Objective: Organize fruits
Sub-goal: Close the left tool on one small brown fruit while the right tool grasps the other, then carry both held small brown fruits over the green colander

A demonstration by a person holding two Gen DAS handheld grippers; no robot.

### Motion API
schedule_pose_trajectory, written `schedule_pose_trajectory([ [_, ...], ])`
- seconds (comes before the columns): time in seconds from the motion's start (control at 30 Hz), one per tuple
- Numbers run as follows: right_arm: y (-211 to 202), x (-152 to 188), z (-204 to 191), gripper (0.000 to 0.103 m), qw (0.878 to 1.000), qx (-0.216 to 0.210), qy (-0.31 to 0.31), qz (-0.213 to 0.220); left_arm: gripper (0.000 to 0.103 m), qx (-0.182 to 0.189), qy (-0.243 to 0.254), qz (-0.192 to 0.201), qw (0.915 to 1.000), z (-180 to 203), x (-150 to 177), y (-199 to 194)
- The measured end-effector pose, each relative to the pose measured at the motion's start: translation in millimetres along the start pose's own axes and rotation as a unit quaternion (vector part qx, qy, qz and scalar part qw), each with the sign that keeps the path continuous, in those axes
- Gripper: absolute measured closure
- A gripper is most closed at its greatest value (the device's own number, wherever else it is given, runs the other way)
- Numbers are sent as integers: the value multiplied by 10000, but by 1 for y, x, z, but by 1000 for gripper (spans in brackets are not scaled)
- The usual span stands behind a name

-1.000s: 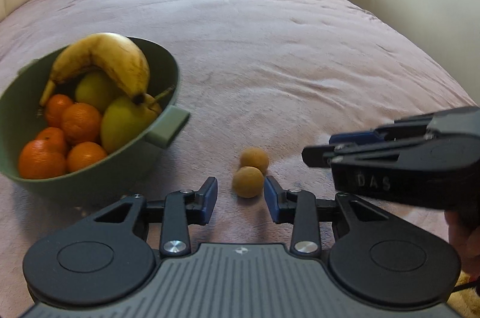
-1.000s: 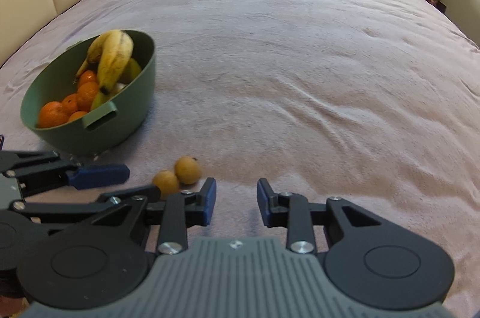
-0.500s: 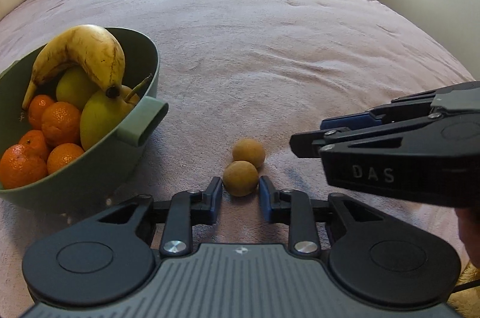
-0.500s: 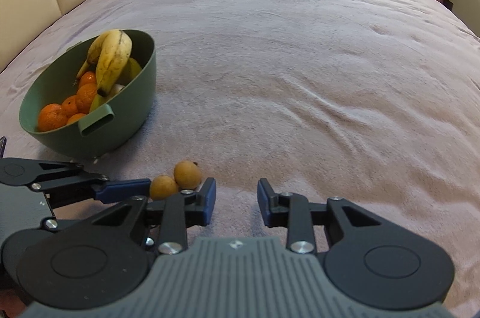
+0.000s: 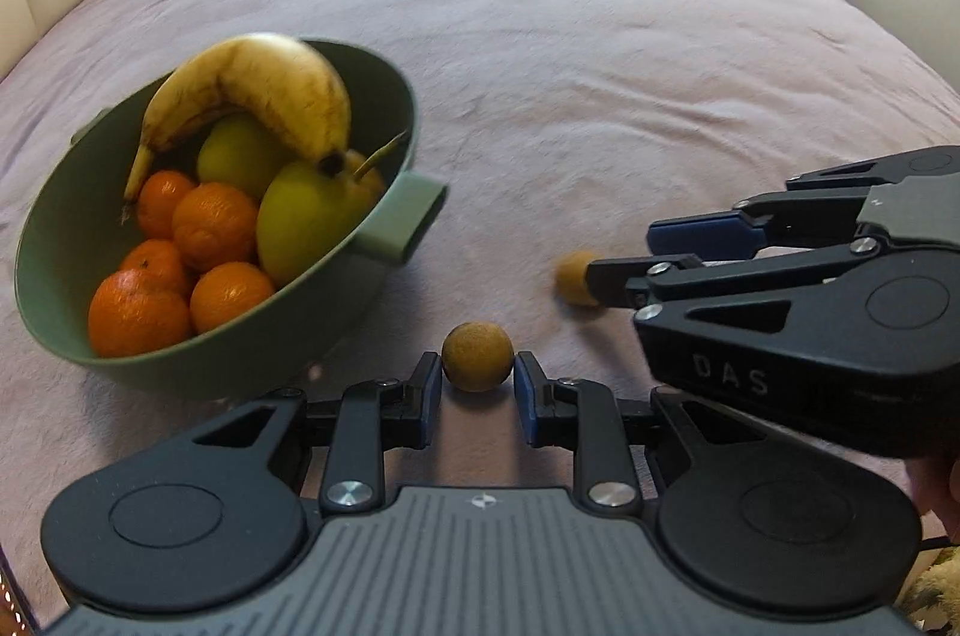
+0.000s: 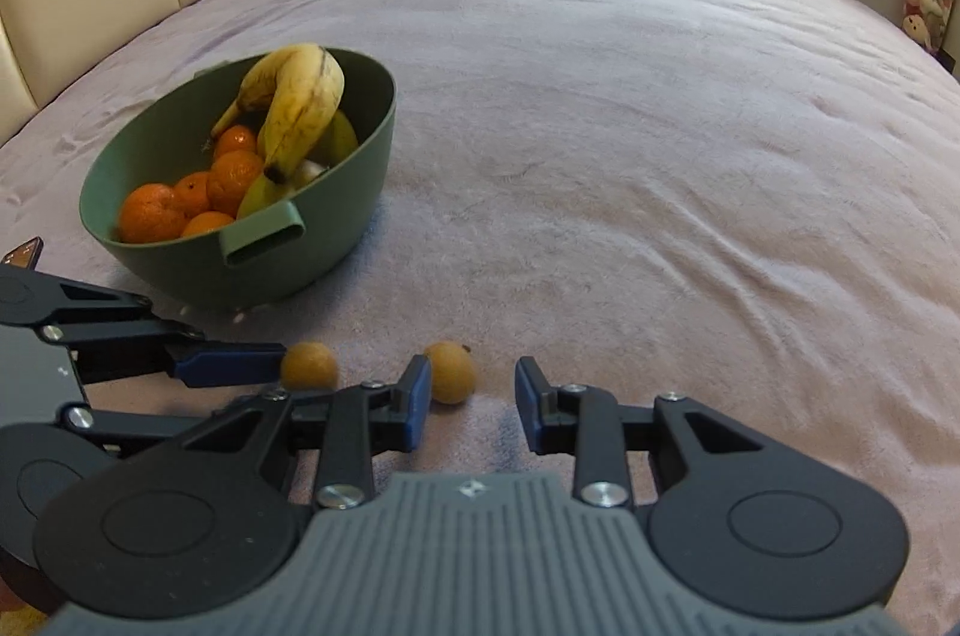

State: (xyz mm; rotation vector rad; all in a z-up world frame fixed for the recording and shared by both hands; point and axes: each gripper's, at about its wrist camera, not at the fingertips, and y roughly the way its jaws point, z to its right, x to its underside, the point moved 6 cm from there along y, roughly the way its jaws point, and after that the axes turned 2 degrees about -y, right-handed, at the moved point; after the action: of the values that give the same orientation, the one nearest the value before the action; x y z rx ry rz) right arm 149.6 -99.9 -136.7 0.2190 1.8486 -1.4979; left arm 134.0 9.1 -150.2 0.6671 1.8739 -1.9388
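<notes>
Left gripper [image 5: 478, 387] clamps one small brown fruit [image 5: 477, 356], right gripper [image 6: 473, 399] open beside the other [image 6: 451, 372]; round fruit may slip from the pads.

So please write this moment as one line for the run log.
left tool: shut on brown fruit | right tool: open, beside second brown fruit | green bowl: banana, oranges inside

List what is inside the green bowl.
The green bowl holds a banana on top, two green-yellow fruits and several oranges. Anything beneath them is covered.
</notes>
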Motion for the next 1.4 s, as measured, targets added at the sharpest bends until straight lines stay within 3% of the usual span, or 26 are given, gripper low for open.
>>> schedule_pose_trajectory([
  [0.5,21,-5,-11,75,9995,-219,118,-167,74,146,-53,-16,9999,-3,4,4],
  [0.63,24,-5,-11,82,9993,-269,154,-210,74,141,-46,-15,9999,-3,3,4],
  [0.8,21,-8,-12,82,9995,-237,103,-161,74,205,-51,5,9998,-3,1,0],
  [1.1,-3,-15,-9,82,9996,267,-99,27,74,349,243,199,9989,8,-5,-31],
  [1.4,-38,-18,-9,82,9988,421,-126,230,74,521,261,402,9975,10,-11,-74],
])
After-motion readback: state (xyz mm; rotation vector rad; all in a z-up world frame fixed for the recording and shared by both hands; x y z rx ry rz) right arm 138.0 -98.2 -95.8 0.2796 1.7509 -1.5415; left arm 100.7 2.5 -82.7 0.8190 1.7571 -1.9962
